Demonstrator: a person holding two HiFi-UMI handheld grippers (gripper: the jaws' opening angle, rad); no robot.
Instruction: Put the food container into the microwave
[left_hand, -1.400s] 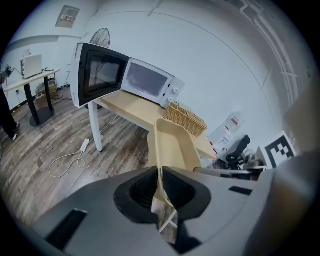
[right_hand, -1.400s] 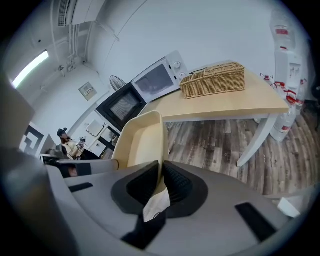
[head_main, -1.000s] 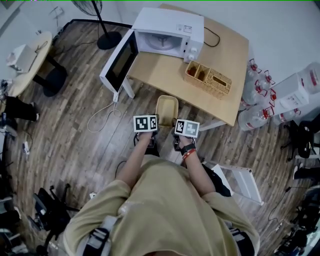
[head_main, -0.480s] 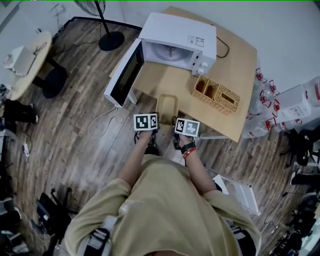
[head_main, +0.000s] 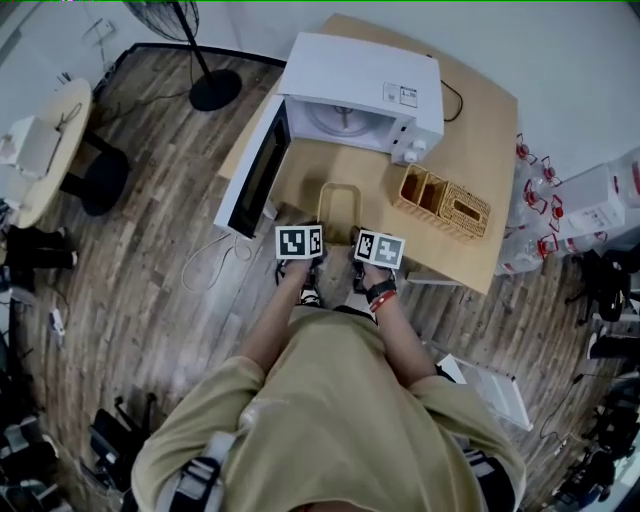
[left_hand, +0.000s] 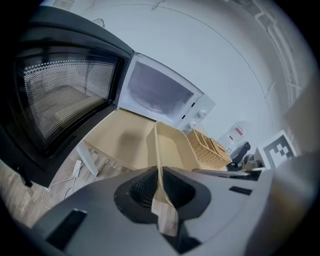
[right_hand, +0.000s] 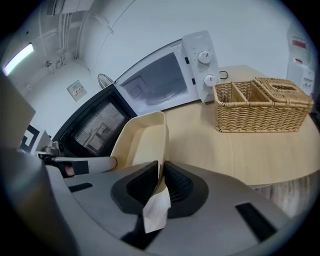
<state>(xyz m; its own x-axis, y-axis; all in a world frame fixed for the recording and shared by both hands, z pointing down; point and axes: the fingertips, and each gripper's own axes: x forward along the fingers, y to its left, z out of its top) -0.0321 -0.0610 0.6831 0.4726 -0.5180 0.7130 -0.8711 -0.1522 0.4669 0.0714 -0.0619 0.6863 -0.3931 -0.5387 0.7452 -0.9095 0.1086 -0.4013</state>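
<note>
**Container pinched on both sides in front of the open microwave**

The head view alone shows the whole layout. The person stands at the near edge of the wooden bench (head_main: 480, 120) with both arms stretched forward. The cream food container (head_main: 337, 207) sits between the two marker cubes and is empty. It lies over the bench's front part, in line with the white microwave (head_main: 365, 90). The microwave door (head_main: 256, 172) swings out to the left, past the bench edge. A wicker basket (head_main: 446, 202) stands to the right of the container, well apart from it. This view hides the jaws under the cubes.

The left gripper view shows them. The left tongs (left_hand: 159, 189) pinch the container's left wall, and the thin rim runs straight up between the ribbed pads. A pale paper-like tab hangs below the pads. The door's mesh window fills the left of this view, and the pale oven cavity shows beyond it.

The right gripper view shows the right tongs (right_hand: 161, 184) clamped on the opposite wall, with a similar tab below. Only this view shows the microwave's two knobs (right_hand: 206, 67) and the basket's separate compartments clearly.

No view settles whether the container's base touches the bench.
</note>
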